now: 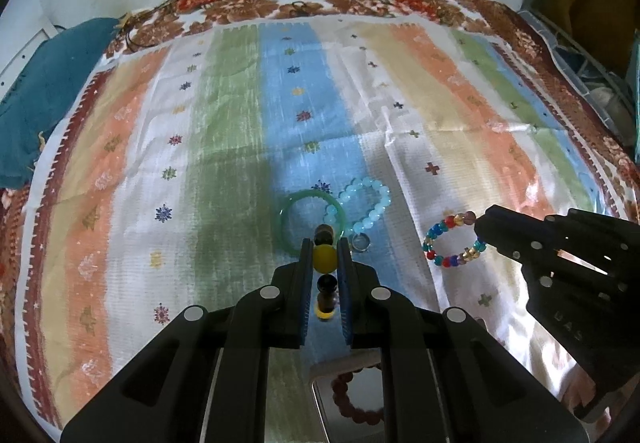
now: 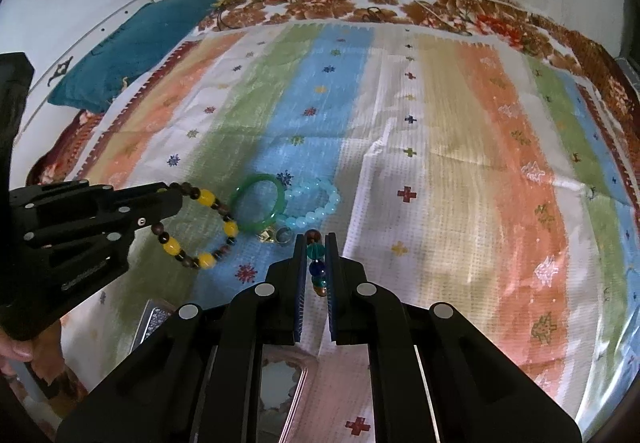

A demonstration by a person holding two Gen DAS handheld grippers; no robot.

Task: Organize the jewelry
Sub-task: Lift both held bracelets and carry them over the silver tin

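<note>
Bracelets hang edge-on between clamped jaws: yellow-bead bracelet [image 2: 200, 227] in left gripper [image 1: 325, 257], multicolour bracelet [image 1: 454, 241] in right gripper [image 2: 316, 249], tray [image 1: 320, 375] below-behind both.

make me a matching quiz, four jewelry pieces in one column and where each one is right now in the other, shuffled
Column 1
1. yellow and brown bead bracelet
2. multicolour bead bracelet
3. green bangle
4. dark red bead bracelet

Column 2
A. lying on the striped cloth, against the pale blue bead bracelet
B. pinched in the right claw
C. in the box below the left claw
D. pinched in the left claw

Pairs: 1-D, 2-B, 3-A, 4-C
</note>
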